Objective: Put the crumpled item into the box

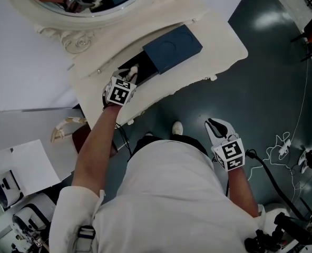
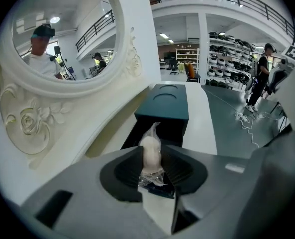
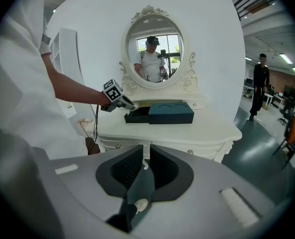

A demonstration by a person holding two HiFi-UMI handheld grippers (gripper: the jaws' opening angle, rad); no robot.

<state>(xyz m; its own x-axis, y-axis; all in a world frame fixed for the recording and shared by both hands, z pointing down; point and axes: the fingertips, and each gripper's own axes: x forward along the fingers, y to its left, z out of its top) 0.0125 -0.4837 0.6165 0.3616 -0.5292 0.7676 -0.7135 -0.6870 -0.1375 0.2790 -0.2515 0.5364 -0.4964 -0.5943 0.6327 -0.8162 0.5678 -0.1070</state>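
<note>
My left gripper (image 1: 130,74) is shut on the crumpled item (image 2: 150,151), a pale wad in clear wrap pinched upright between the pads. It hovers just over the open black tray (image 1: 140,65) of the dark blue box (image 1: 172,47), which lies on the white dressing table (image 1: 214,41). In the left gripper view the box (image 2: 165,106) lies straight ahead beyond the wad. From the right gripper view the box (image 3: 170,113) and the left gripper (image 3: 130,105) show at the tray's left end. My right gripper (image 1: 216,126) hangs low by my side, shut and empty.
An oval mirror (image 1: 77,9) in a carved white frame stands behind the box. Cables (image 1: 282,141) trail over the dark floor at the right. A person (image 3: 259,83) stands far off to the right. Papers and a white unit (image 1: 24,162) are at the left.
</note>
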